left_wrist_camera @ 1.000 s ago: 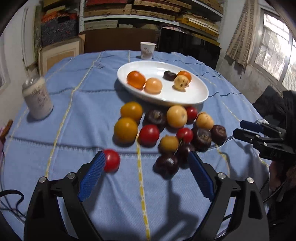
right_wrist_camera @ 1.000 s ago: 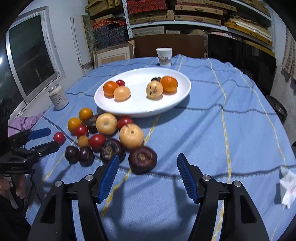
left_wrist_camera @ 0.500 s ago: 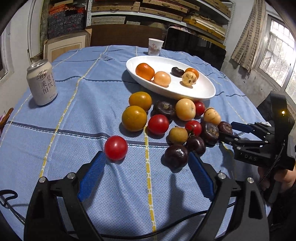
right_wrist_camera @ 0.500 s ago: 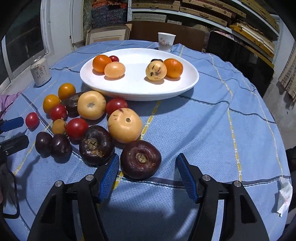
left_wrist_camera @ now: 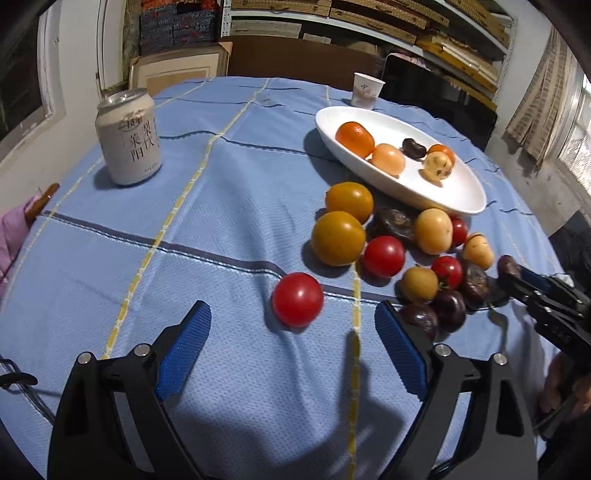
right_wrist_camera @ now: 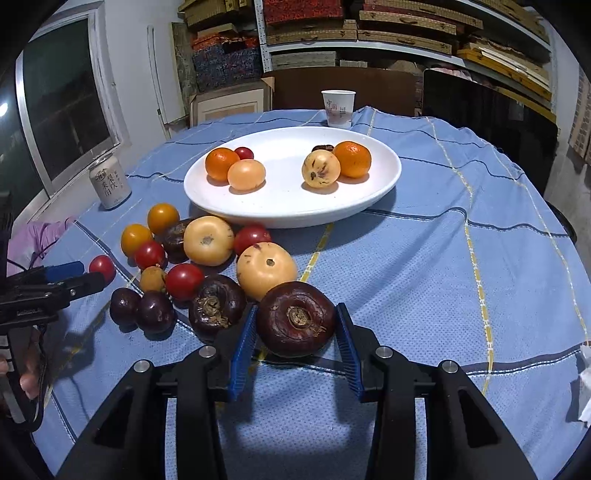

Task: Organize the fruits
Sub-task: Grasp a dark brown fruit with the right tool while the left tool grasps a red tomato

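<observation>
Storeroom: box-stacked shelves, clothed table

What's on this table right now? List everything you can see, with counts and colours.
plate: one, white, mid-table on the blue tablecloth
fruit on plate: six (two orange, one peach, one speckled yellow, one small red, one dark)
loose tomatoes: four, red, in front of the plate to its left
loose orange fruits: two, far left of the cluster
loose yellow fruits: three, pale, mid-cluster
dark fruits: five, purple-brown, mostly nearest
can: one, pale, left
paper cup: one, white, behind the plate
left gripper: open, facing a lone tomato
right gripper: closed on one dark fruit
</observation>
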A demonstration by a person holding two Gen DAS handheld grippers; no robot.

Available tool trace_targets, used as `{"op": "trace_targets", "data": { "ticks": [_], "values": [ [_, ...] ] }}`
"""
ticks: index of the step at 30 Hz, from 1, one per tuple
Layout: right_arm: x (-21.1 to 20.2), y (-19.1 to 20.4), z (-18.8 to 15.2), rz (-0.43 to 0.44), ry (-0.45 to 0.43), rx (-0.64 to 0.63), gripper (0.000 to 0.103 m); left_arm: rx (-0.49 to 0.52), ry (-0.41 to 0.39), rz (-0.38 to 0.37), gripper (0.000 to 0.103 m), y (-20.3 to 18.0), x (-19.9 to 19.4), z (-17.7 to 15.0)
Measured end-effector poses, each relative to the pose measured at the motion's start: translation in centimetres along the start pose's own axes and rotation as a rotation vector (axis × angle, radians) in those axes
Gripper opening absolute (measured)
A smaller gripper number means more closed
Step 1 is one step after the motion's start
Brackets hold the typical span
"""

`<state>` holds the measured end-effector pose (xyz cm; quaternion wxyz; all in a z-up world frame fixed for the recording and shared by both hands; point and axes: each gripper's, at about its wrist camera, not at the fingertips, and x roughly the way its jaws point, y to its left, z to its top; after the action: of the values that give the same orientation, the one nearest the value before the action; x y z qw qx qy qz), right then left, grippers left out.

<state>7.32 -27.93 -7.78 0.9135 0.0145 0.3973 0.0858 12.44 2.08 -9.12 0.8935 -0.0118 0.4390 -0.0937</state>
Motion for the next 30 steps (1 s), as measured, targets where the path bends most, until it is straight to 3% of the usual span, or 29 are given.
{"op": "trace_targets", "data": {
  "ticks": [3, 4, 5, 6, 12, 20, 30],
  "values": [
    [0.1, -0.1, 0.0, -0.001, 0.004, 0.005, 0.043, 0.027, -0.014, 0.033, 0.086, -0.4, 0.1, 0.3],
    [0.1, -0.2, 0.1, -0.001, 0.007, 0.010, 0.043, 0.036, -0.019, 0.033, 0.080, -0.6, 0.2, 0.3],
    [0.2, -0.4, 0.1, -0.001, 0.010, 0.016, 0.043, 0.050, -0.013, 0.031, 0.063, -0.7, 0.4, 0.4],
    [0.2, -0.5, 0.0, -0.001, 0.010, 0.022, 0.043, 0.058, 0.012, 0.022, 0.053, -0.9, 0.9, 0.5],
    [-0.1, -0.4, 0.0, 0.002, -0.003, 0.017, 0.043, 0.057, 0.017, 0.009, 0.052, -0.8, 1.1, 0.5],
    [-0.1, -0.5, 0.0, 0.003, 0.002, 0.025, 0.043, 0.080, 0.007, 0.002, 0.027, -1.3, 1.0, 0.3],
    [-0.2, -0.6, 0.0, 0.003, -0.006, 0.028, 0.043, 0.088, -0.028, 0.007, 0.027, -1.5, 0.4, 0.2]
  ]
}}
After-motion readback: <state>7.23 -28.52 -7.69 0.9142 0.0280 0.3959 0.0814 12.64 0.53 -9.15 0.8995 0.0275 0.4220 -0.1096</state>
